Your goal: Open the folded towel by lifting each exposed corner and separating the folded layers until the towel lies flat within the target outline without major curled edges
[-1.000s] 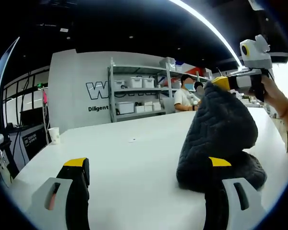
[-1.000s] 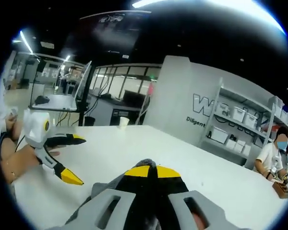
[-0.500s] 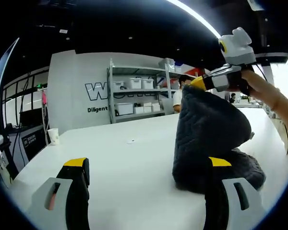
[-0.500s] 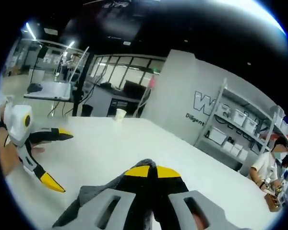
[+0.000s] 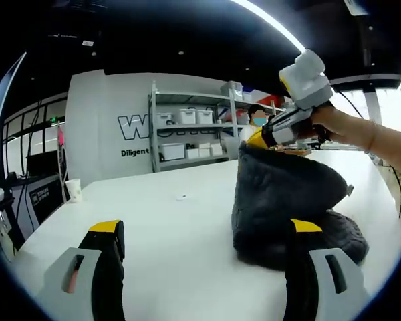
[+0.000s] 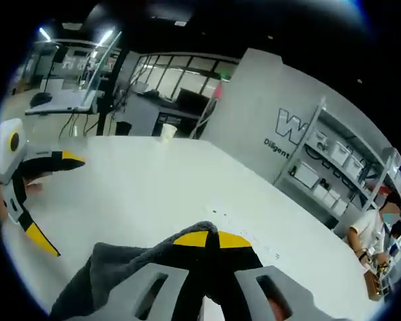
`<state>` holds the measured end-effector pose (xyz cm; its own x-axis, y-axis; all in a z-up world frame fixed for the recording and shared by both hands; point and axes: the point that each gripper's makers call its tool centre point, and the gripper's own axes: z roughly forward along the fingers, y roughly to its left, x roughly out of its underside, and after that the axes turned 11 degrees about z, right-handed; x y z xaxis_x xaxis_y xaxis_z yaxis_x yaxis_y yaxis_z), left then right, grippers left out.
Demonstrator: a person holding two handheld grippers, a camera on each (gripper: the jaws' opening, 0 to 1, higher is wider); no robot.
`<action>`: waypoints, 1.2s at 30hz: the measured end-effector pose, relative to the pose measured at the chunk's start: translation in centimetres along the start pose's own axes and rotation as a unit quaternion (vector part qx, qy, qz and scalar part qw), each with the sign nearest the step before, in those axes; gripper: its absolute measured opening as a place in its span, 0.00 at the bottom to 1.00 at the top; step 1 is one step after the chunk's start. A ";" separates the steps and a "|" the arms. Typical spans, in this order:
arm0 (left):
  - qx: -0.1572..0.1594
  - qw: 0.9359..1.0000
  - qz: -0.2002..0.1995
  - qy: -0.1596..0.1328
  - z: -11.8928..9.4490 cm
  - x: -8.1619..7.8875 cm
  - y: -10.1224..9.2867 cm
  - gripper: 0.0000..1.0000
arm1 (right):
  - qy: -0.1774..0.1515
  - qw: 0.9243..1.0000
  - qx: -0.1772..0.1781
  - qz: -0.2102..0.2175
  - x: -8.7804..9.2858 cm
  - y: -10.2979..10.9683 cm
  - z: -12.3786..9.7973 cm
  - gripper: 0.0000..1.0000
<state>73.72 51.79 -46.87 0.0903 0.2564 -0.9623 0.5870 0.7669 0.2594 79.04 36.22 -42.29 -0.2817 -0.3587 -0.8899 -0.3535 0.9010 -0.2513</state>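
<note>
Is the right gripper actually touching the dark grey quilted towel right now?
Touching. In the left gripper view the right gripper pinches the dark grey quilted towel's raised corner; the right gripper view shows its jaws closed on the fabric.

A dark charcoal quilted fabric towel [image 5: 284,200] is showing a wavy stitched pattern against the plain white table [image 5: 180,221]; the grey plastic grippers [image 6: 210,242] are showing yellow-tipped black jaws.

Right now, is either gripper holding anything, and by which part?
The right gripper is shut on the dark towel, pinching its raised top edge or corner and lifting that layer above the white table. The left gripper is open, holding nothing.
</note>
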 end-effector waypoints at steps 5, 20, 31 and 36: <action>0.001 1.000 0.002 0.000 0.1 0.0 -0.1 1.00 | 0.036 0.999 0.008 0.015 3.2 -1.4 1.2 0.00; 0.002 1.000 0.002 0.001 0.1 0.1 -0.1 1.00 | 0.078 0.996 0.016 0.030 9.5 -1.9 2.6 0.00; 0.001 1.000 0.003 0.003 0.1 0.1 -0.1 1.00 | 0.062 0.998 0.009 -0.004 8.8 -1.9 2.1 0.00; 0.000 1.000 0.003 0.003 0.0 0.1 -0.1 1.00 | 0.048 0.999 0.008 0.007 7.7 -1.9 1.4 0.00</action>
<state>73.69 51.75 -46.97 0.0883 0.2644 -0.9604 0.5858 0.7660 0.2648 78.80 32.13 -49.21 -0.3713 -0.3681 -0.8524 -0.3355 0.9092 -0.2465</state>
